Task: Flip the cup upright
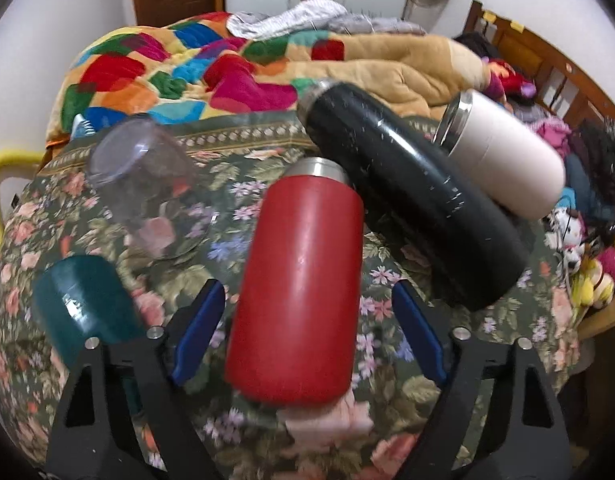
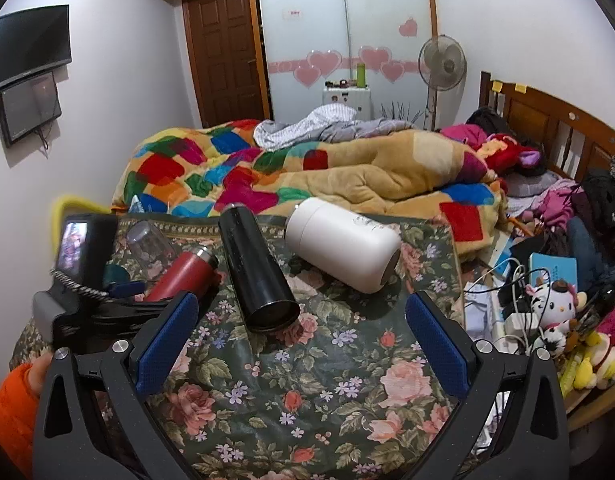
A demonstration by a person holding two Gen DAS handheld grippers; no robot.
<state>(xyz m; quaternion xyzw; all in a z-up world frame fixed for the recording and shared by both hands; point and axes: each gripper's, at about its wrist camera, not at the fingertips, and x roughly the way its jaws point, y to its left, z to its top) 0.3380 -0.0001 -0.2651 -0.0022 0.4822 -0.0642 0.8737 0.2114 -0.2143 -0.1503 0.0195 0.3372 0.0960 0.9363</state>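
A red flask lies on its side on the floral cloth, its steel neck pointing away. My left gripper is open, a blue pad on each side of the flask's base, not touching it. The red flask also shows in the right wrist view, with the left gripper at it. A black flask and a white flask lie on their sides to the right. My right gripper is open and empty, just short of the black flask's base.
A clear glass and a teal cup sit left of the red flask. A colourful quilt lies behind the table. Toys and cables crowd the right side.
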